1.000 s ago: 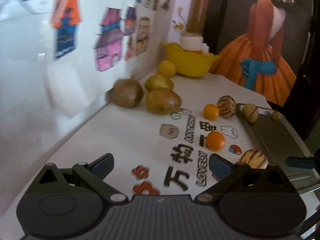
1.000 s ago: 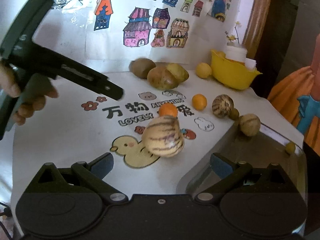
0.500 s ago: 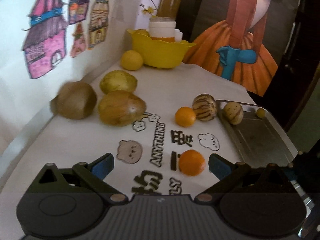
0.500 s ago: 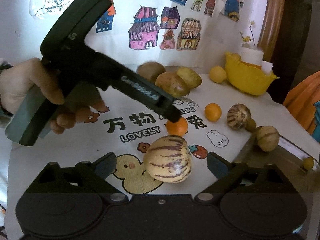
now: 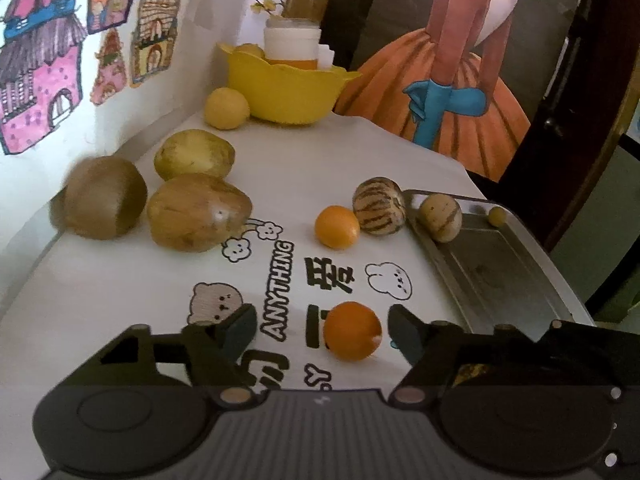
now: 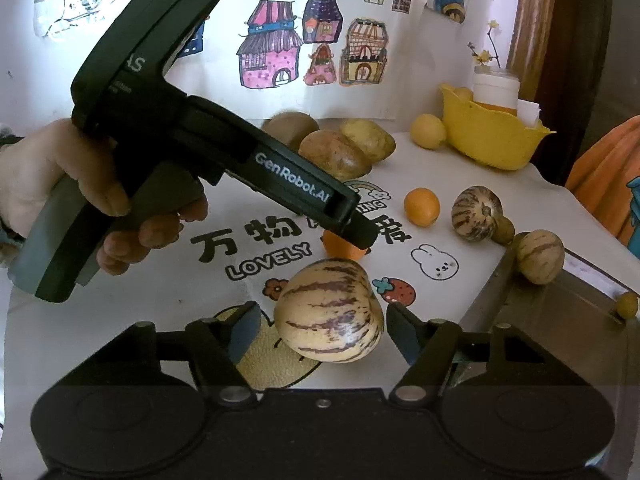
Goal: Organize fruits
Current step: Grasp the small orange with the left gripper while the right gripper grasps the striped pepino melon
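My left gripper (image 5: 322,330) has its fingers spread apart, and a small orange (image 5: 352,331) lies on the white printed tablecloth (image 5: 120,300) between them; no fingertip touches it. My right gripper (image 6: 322,330) is also spread wide, around a big cream melon with purple stripes (image 6: 329,311), with a small gap on each side. In the right wrist view I see my left hand (image 6: 76,196) on the handle of the other tool, whose tip hangs over the orange.

Farther on the cloth there is a second orange (image 5: 337,227) just beside a smaller striped melon (image 5: 378,205). This melon lies against the edge of the metal tray (image 5: 504,264). On the tray are another small striped melon (image 5: 440,217) and a tiny yellow fruit (image 5: 497,216). Near the wall lie three brownish fruits close together (image 5: 198,212), then a yellow lemon (image 5: 226,109) beside the yellow bowl (image 5: 284,84).
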Demonstrator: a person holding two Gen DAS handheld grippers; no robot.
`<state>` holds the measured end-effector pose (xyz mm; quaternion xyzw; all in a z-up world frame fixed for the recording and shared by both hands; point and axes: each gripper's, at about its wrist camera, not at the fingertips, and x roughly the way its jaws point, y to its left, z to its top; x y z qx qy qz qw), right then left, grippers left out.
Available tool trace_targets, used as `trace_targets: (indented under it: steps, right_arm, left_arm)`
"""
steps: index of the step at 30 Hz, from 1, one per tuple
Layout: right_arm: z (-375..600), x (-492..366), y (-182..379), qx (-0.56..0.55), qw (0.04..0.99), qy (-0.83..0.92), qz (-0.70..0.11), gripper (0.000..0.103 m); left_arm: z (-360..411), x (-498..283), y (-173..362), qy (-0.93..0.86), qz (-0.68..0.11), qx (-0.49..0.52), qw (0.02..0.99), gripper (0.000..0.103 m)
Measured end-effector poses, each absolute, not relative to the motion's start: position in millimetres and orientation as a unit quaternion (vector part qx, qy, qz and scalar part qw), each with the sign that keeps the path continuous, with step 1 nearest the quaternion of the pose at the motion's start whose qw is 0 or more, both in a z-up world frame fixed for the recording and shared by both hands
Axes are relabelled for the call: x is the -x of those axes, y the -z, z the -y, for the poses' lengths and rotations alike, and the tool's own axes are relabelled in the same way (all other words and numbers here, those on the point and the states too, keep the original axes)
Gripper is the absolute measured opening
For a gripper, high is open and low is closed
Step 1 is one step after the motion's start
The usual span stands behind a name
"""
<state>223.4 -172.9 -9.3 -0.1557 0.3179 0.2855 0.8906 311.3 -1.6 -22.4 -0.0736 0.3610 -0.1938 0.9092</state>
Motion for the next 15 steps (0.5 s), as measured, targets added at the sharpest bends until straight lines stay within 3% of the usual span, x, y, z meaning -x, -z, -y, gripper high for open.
trace_targets:
  steps: [10,15]
  right_arm:
    - [173.5,-224.0,9.9,0.153,0.893,-0.281,-0.316,0.059]
    - [174.2,-223.0,9.6,0.152,0.894,-0.279,-0.316,0.059]
  left_arm:
    - [9.0,-310.4,21.8,0.224,-0.367,0.062,0.901,0.039]
    - [10.9,-311.0,22.6,0.227,-0.370,0.069,0.898,0.034]
